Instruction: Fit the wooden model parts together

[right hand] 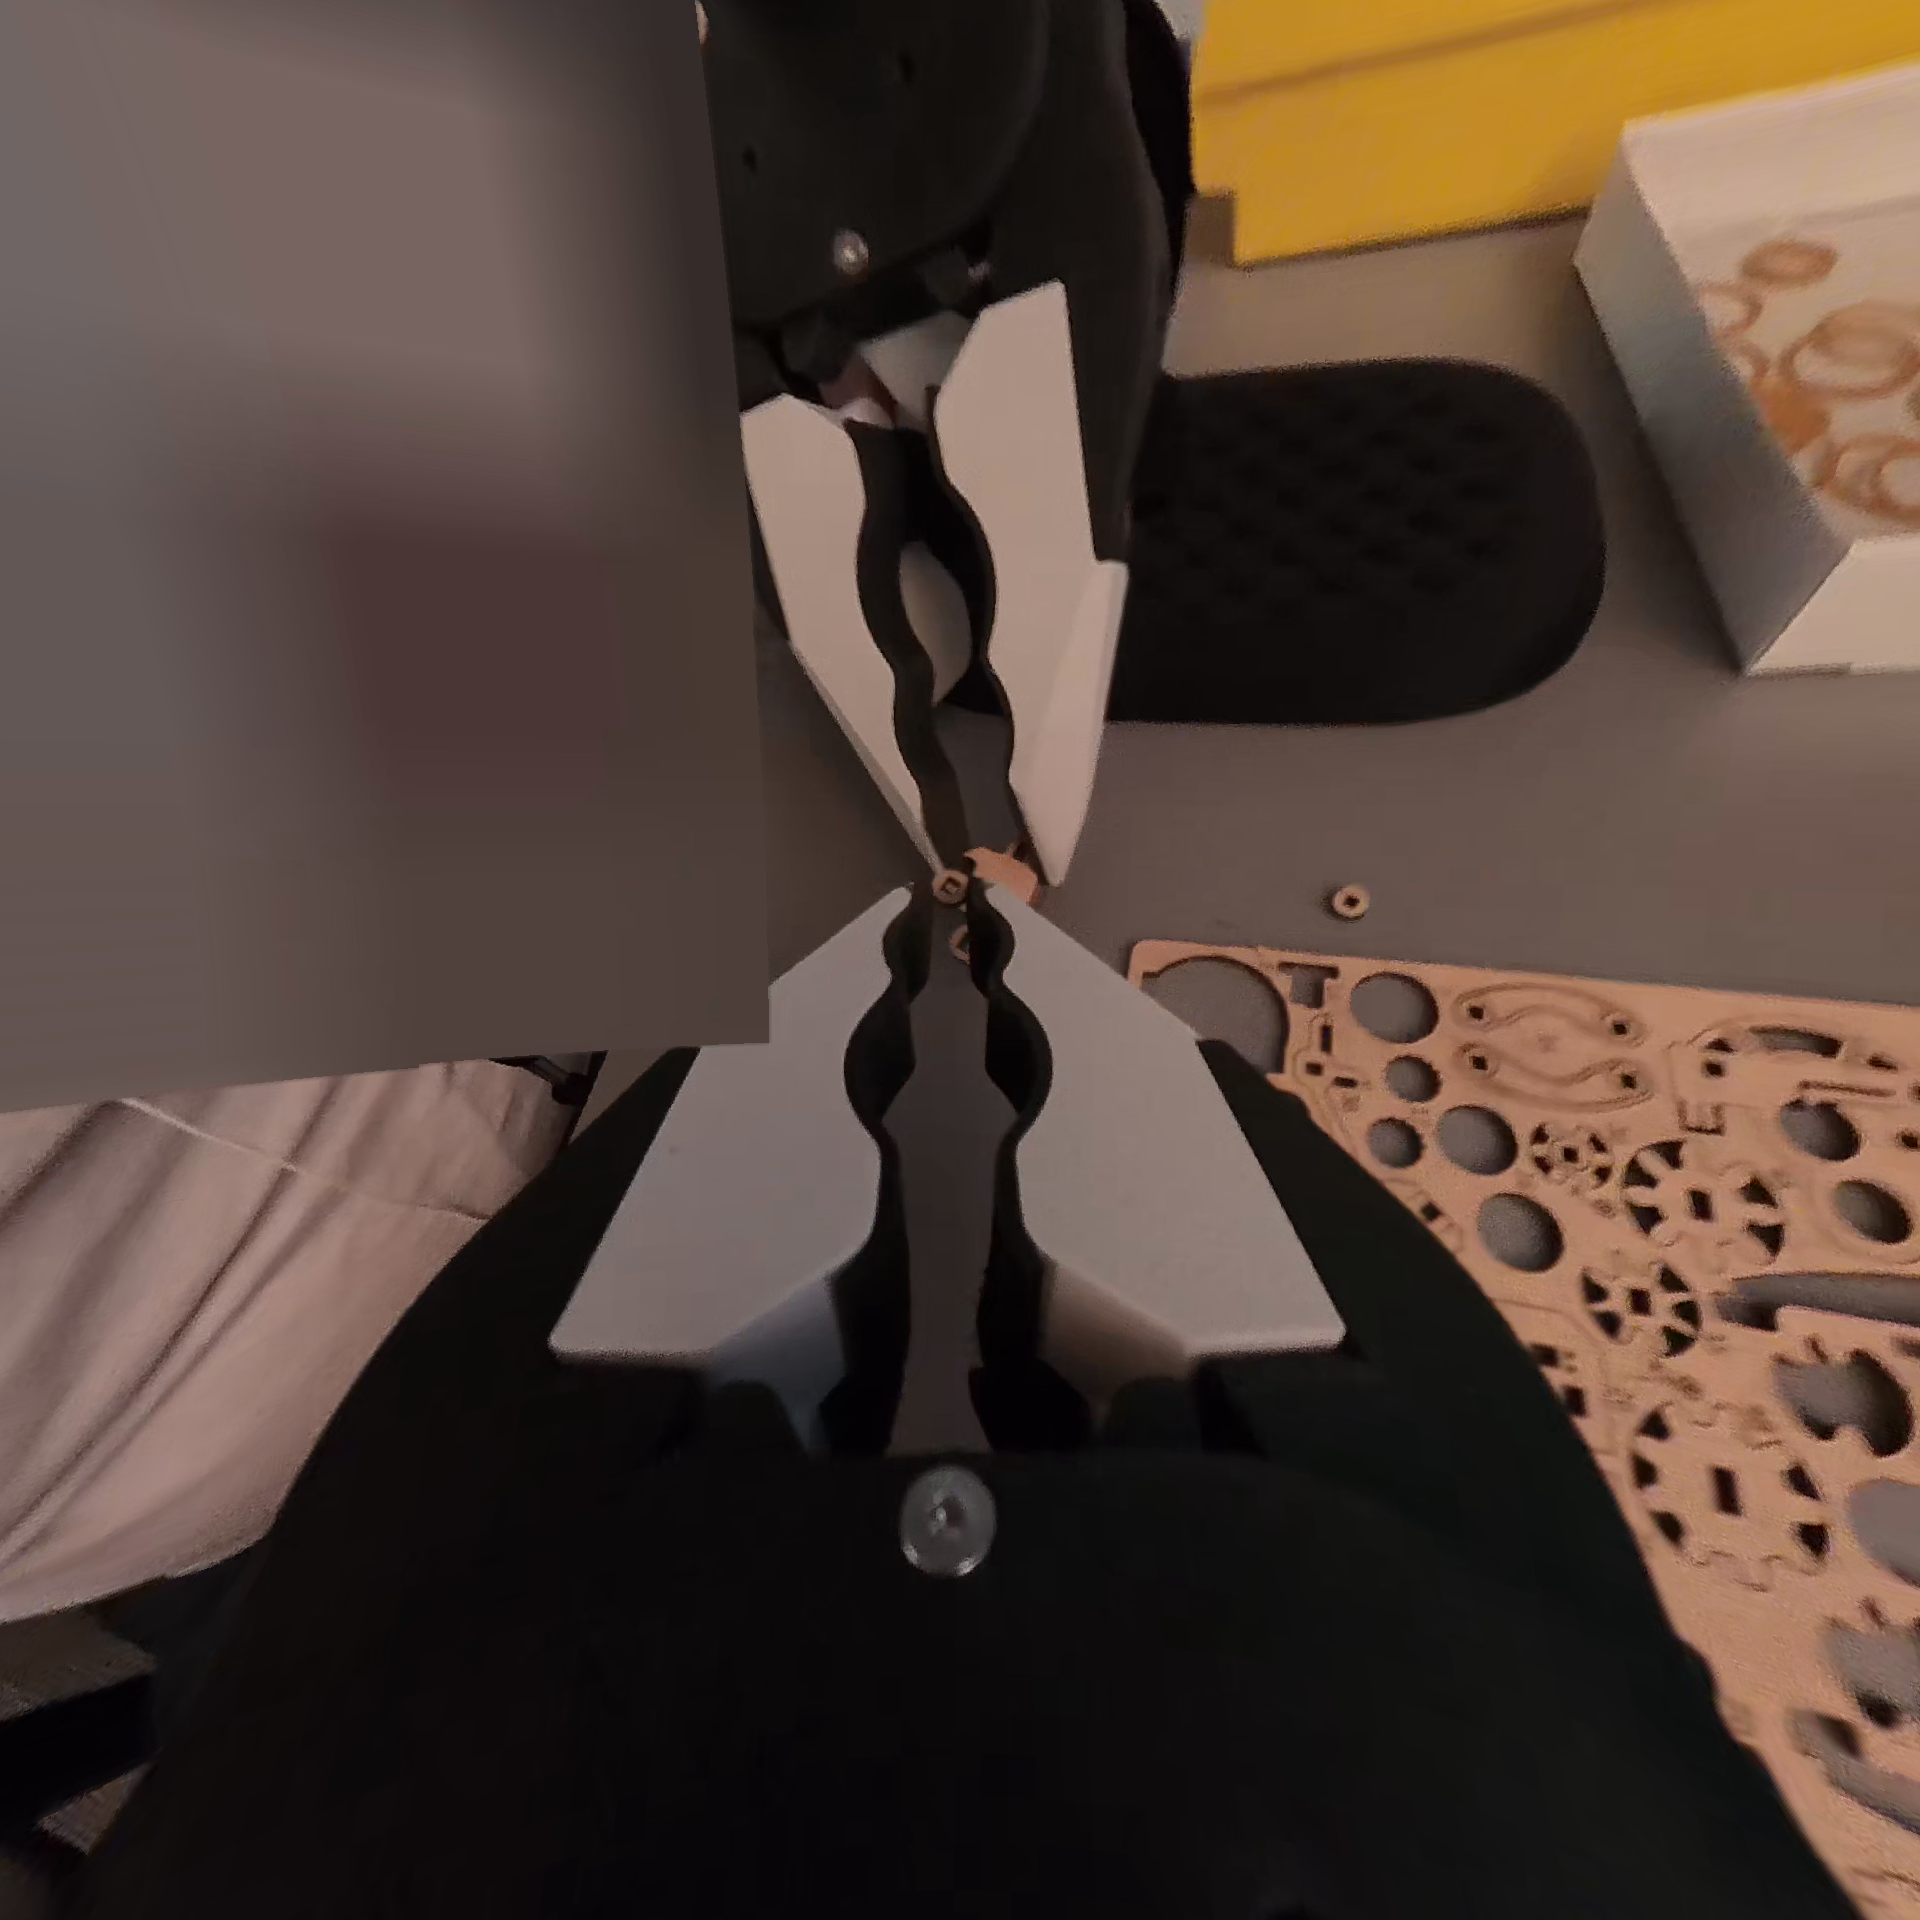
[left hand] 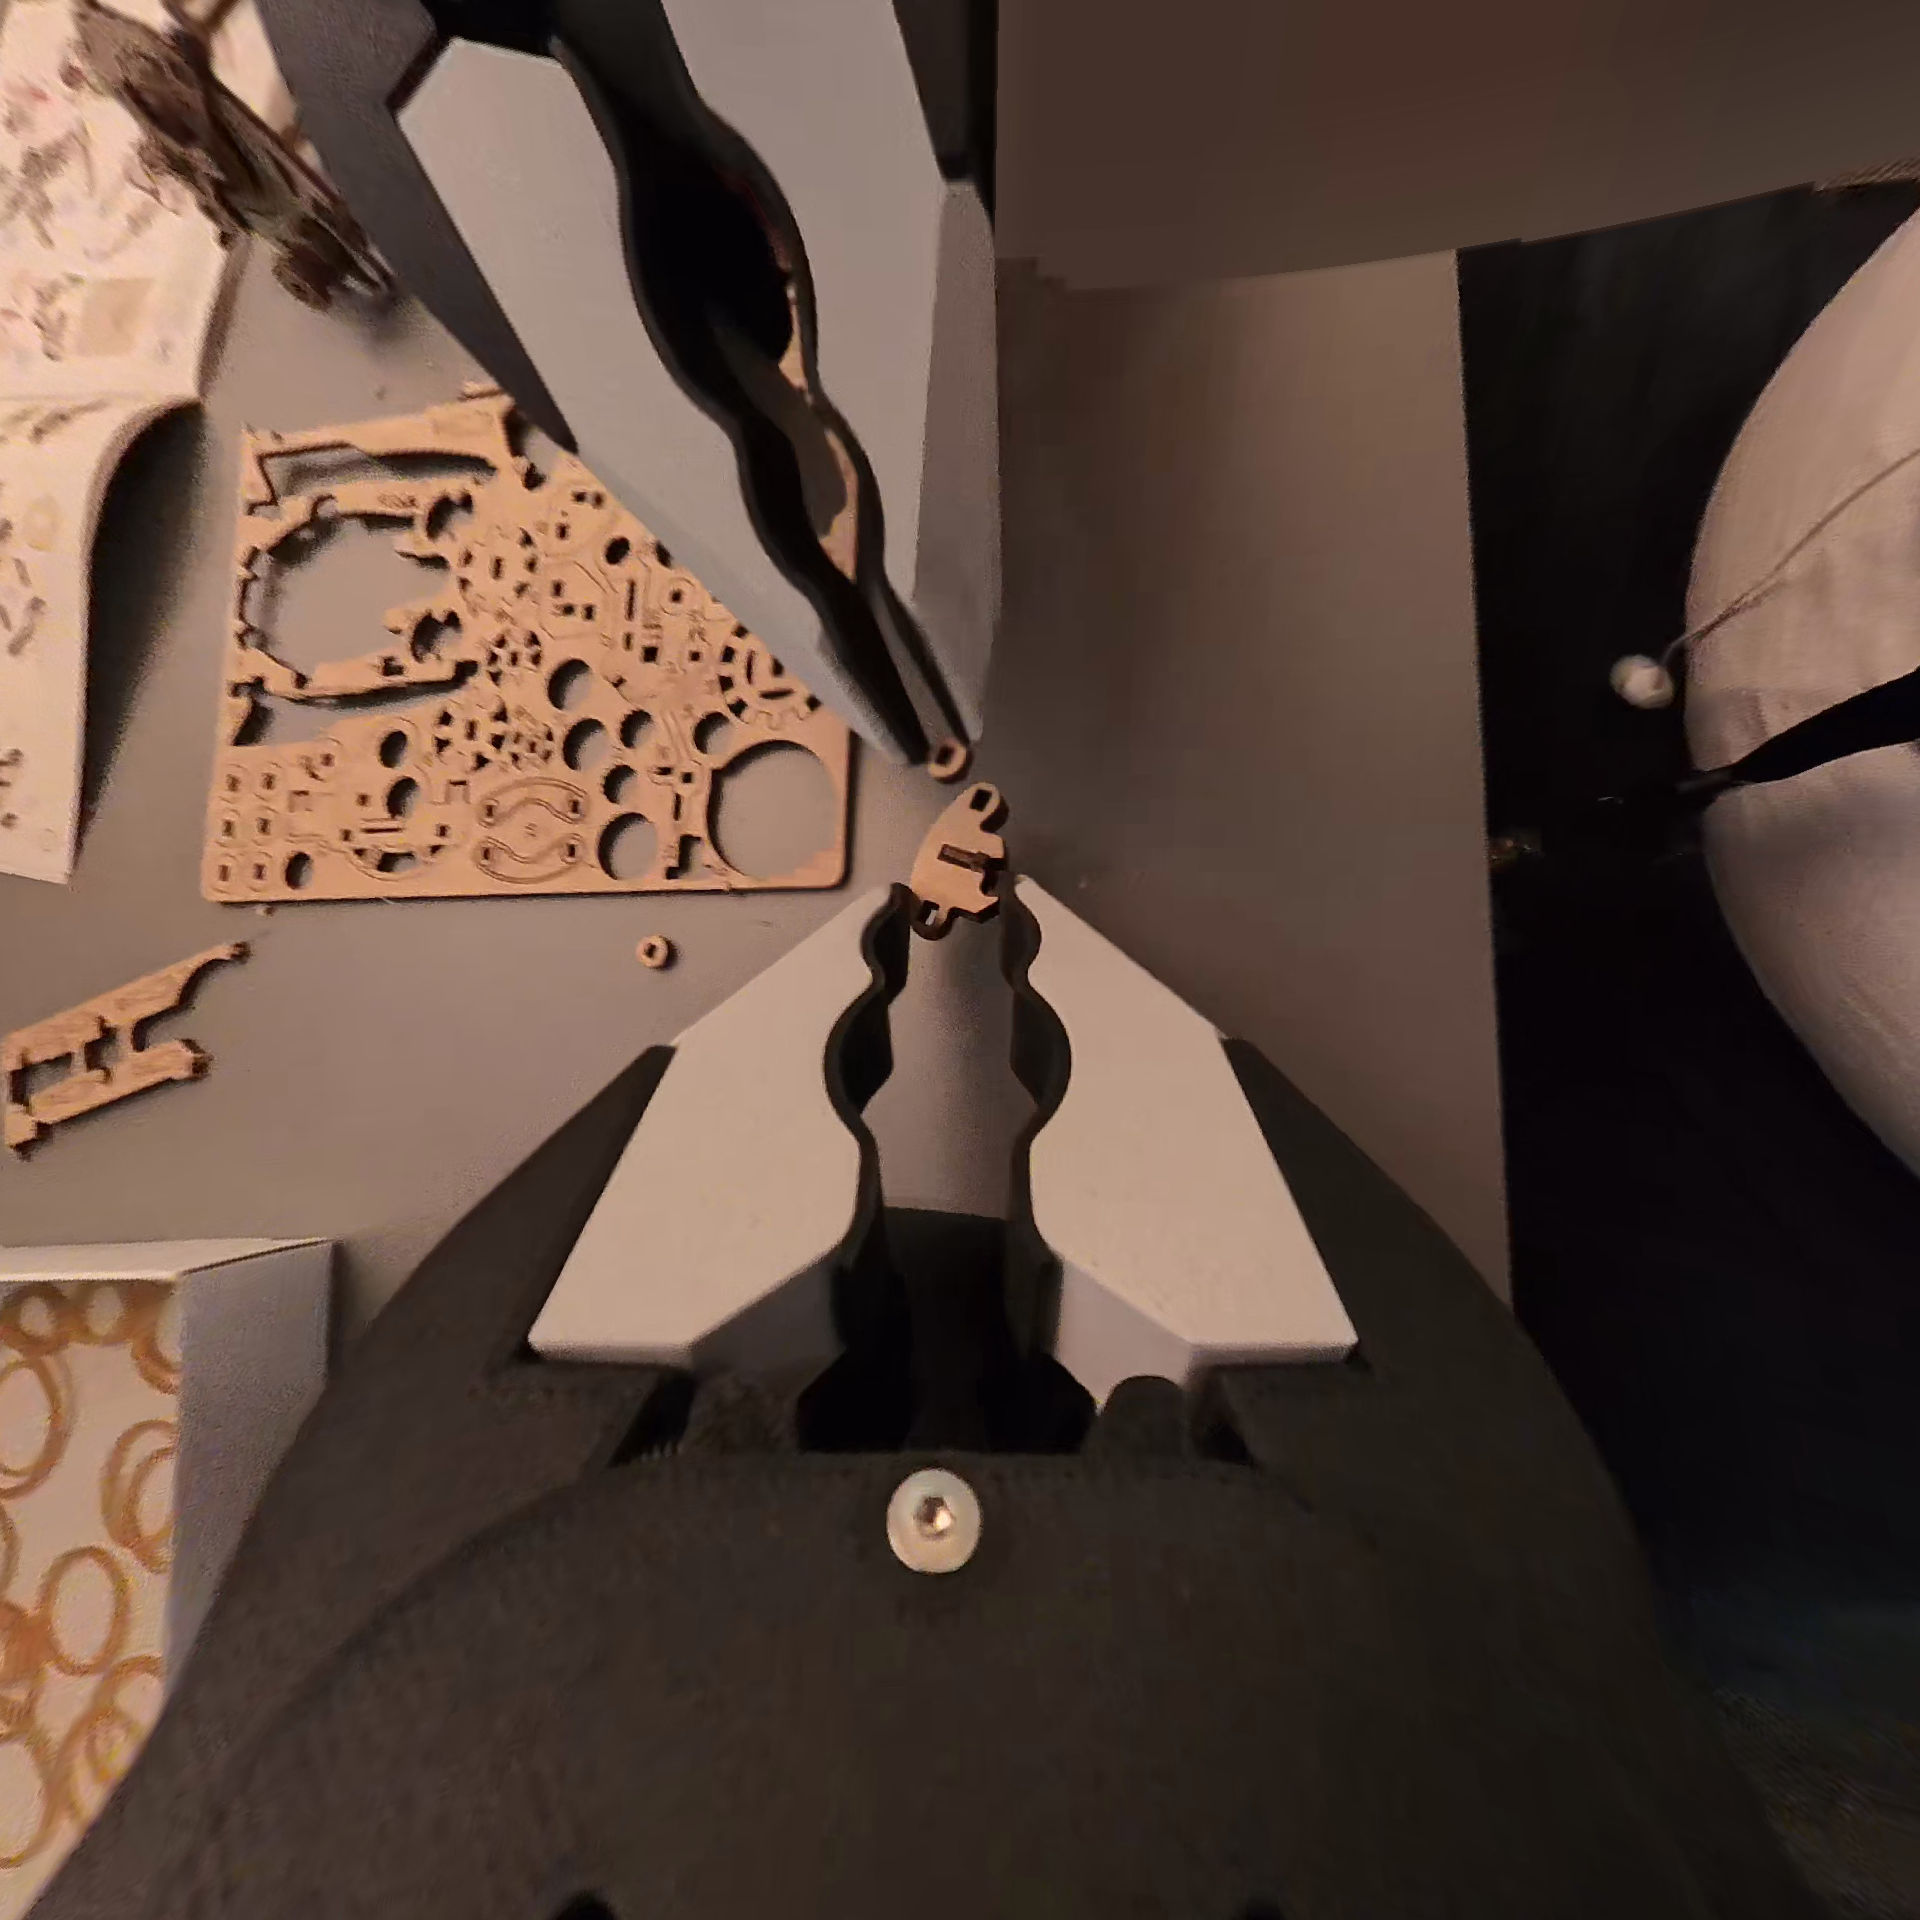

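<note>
**Two tongs meet tip to tip over the grey table**

Left wrist view: the left gripper rises from 6 o'clock, its white fingers with wavy black pads narrowed onto a small flat wooden part with a slot and lobed edges, pinched at the tips. From 11 o'clock the right gripper reaches in, closed down on a tiny wooden ring that sits just short of the part, apart from it. At 9 o'clock lies the laser-cut plywood sheet, riddled with round and gear-shaped holes. Only this view shows a loose notched wooden piece at 8 o'clock and a printed paper sheet at 10 o'clock; its writing is too blurred to read. A small washer lies on the table.

Right wrist view: the right gripper comes from 6 o'clock, nearly closed on the ring. The left gripper descends from 12 o'clock holding the part. Seen only here: a black mesh pad at 2 o'clock and a yellow box. A white box with golden rings appears in both views.
</note>
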A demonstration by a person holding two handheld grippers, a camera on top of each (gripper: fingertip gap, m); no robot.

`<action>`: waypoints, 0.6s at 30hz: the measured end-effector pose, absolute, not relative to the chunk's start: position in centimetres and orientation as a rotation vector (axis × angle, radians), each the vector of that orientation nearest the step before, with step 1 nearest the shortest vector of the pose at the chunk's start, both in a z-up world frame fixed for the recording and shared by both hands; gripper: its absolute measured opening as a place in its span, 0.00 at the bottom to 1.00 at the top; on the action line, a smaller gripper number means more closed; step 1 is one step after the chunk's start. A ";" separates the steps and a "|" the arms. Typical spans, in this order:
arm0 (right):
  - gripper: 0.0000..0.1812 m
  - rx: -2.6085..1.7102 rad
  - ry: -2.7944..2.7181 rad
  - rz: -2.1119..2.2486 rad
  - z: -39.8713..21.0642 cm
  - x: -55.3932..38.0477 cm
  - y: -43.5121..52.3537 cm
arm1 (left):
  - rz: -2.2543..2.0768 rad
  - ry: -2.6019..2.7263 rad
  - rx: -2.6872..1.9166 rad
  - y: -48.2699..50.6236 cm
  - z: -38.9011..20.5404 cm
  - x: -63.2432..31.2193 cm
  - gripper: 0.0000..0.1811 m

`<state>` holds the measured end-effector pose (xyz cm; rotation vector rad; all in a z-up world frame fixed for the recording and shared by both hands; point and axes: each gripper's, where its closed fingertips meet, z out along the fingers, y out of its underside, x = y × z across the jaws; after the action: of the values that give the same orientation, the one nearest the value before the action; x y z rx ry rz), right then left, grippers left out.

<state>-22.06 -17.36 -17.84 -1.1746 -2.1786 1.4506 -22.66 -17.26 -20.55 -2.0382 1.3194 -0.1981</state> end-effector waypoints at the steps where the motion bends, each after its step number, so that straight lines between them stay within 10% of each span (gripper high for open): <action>1: 0.03 -1.201 -2.171 1.428 -18.4 -22.1 -17.5 | -0.200 1.316 -2.045 -17.6 -20.8 -22.6 0.09; 18: 0.03 -1.191 -2.260 1.311 -20.3 -22.0 -19.7 | -0.207 1.323 -1.994 -18.8 -21.5 -21.8 0.09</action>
<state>-22.01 -19.70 -20.29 -1.1913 -2.2600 1.3113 -21.81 -18.83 -21.53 -1.9938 1.3233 -0.2074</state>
